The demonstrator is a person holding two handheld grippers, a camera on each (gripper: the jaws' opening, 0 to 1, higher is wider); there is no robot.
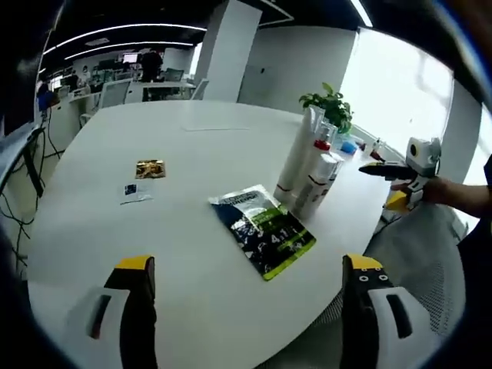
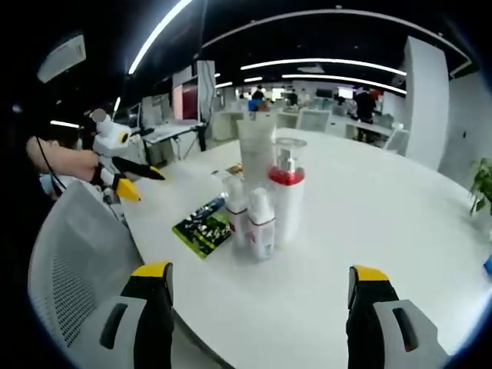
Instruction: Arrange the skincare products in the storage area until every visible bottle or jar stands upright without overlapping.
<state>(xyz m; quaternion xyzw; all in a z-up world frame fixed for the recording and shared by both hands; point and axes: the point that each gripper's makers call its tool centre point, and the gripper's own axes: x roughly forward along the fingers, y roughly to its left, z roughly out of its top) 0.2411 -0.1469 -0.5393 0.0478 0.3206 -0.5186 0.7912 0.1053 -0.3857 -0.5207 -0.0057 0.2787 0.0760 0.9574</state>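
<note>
Several skincare bottles (image 1: 311,165) stand upright in a tight cluster on the white round table (image 1: 192,138). The right gripper view shows a tall white tube (image 2: 256,146), a pump bottle with a red band (image 2: 286,196) and two small bottles (image 2: 237,215) (image 2: 261,227) in front. A green and black sachet (image 1: 261,231) (image 2: 204,227) lies flat beside them. My left gripper (image 1: 247,265) is open and empty, short of the sachet. My right gripper (image 2: 260,270) is open and empty, facing the cluster from the other side.
Two small cards (image 1: 150,169) (image 1: 134,192) lie on the table. A potted plant (image 1: 330,104) stands behind the bottles. A grey mesh chair (image 2: 69,261) is at the table edge. The left gripper (image 2: 123,165) and the right gripper (image 1: 400,169) show, each held in a hand.
</note>
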